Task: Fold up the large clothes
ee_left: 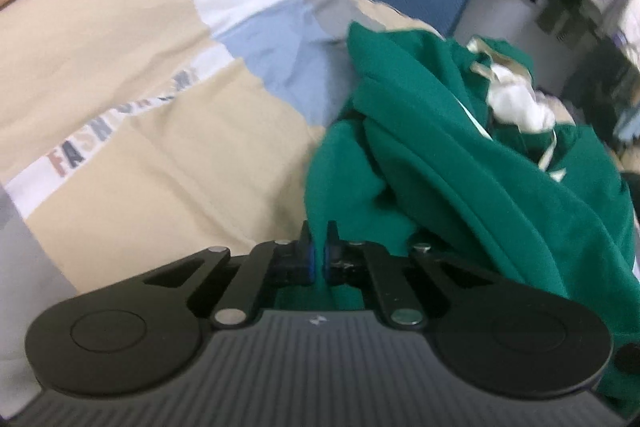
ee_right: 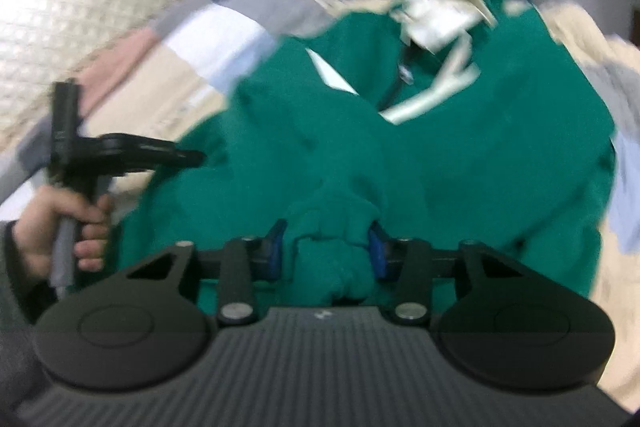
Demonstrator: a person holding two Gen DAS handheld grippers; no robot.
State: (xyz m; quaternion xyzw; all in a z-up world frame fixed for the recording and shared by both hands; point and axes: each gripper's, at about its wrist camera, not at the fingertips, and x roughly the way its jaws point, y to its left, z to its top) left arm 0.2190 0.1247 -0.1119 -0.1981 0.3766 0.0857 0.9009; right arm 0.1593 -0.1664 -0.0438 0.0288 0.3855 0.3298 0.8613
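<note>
The green garment [ee_left: 460, 155] lies crumpled on the quilt [ee_left: 120, 67], toward its right side. The left gripper [ee_left: 319, 251] is clamped on a thin fabric edge. The right gripper [ee_right: 326, 251] pinches a thick bunched fold. The fabric looks soft, limp and fairly heavy; hold it at hems or seams.

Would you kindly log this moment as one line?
left claw: shut on green garment | right claw: around bunched garment fold | surface: patchwork quilt
</note>
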